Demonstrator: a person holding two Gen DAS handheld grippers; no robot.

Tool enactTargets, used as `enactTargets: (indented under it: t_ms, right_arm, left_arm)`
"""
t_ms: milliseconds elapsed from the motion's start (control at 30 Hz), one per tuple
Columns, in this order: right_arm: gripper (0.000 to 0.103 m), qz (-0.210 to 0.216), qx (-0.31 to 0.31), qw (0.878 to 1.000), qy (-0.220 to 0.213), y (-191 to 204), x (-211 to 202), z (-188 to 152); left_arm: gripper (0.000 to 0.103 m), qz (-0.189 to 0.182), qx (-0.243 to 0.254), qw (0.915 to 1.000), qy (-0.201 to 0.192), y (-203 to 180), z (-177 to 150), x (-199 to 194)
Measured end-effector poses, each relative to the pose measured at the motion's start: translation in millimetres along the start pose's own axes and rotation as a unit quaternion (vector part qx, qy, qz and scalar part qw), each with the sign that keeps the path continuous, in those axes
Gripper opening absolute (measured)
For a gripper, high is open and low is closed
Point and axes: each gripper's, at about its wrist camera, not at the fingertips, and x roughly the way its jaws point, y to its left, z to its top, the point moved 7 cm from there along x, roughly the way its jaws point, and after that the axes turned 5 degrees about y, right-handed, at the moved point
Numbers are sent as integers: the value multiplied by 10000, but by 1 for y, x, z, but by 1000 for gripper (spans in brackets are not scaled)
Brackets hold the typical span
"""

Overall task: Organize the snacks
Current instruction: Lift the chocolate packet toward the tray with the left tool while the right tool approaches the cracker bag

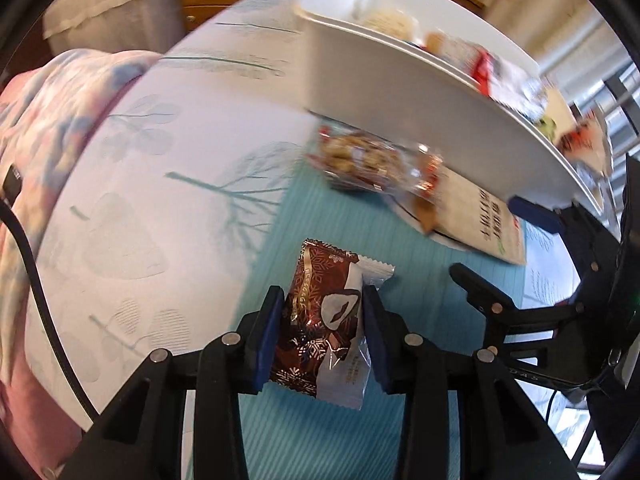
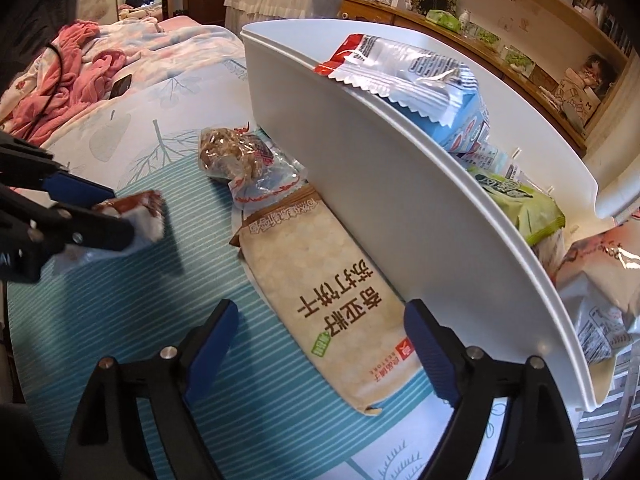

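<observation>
we work on a bed (image 2: 120, 128) spread with a pale sheet printed with leaves and trees; a teal striped mat (image 2: 120, 320) lies on top of it. pink and floral blankets (image 2: 80, 64) bunch at the far left edge, and wooden drawers and shelves (image 2: 520, 40) line the wall behind.

our left gripper (image 1: 322, 320) is clamped on one brown chocolate snack packet (image 1: 320, 320), its blue pads pressing both long sides, and it holds the packet above the mat. in the right wrist view the same gripper (image 2: 132, 220) shows at the left edge with the packet (image 2: 140, 216) sticking out between the fingers.

our right gripper (image 2: 320, 344) is spread wide and holds nothing. its fingers straddle the near end of one beige cracker pack (image 2: 320, 288), which lies flat on the mat along the foot of the white bin (image 2: 380, 200); we cannot tell if the pads touch it.

one clear-wrapped nut bar (image 2: 240, 156) lies on the mat just beyond the far end of the cracker pack, close to the bin's wall.

the bin stands on the right side of the mat. inside it we count a red and silver pouch (image 2: 400, 68), a blue pack (image 2: 468, 128) and a green pack (image 2: 520, 200); further packets at its near end are too blurred to count.
</observation>
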Motion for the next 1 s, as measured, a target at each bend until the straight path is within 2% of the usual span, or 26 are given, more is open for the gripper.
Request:
enactTargets:
  t_ms: [167, 433, 500, 633, 900, 933, 967, 1000]
  right_arm:
    - [93, -32, 213, 9996, 203, 1, 5, 5]
    - [90, -84, 313, 9981, 521, 3, 7, 9]
    - [86, -109, 275, 9978, 600, 3, 6, 10]
    - [68, -230, 254, 9969, 701, -1, 2, 7]
    - [58, -262, 67, 9949, 973, 6, -6, -7]
    - [55, -230, 45, 9947, 999, 8, -7, -8]
    - [48, -178, 22, 9949, 989, 10, -10, -9]
    - [47, -145, -3, 9946, 1027, 12, -12, -11]
  left_arm:
    - [38, 56, -221, 9996, -139, 20, 3, -8]
    - [38, 53, -422, 9988, -251, 23, -2, -34]
    - [38, 66, -459, 9985, -288, 22, -4, -43]
    - [38, 116, -540, 9978, -364, 23, -3, -57]
    - [38, 245, -602, 9967, -490, 19, 5, -82]
    - [38, 245, -610, 9966, -487, 17, 6, -85]
    - [38, 250, -621, 9965, -492, 15, 7, -88]
    - [38, 243, -625, 9965, -498, 12, 8, -91]
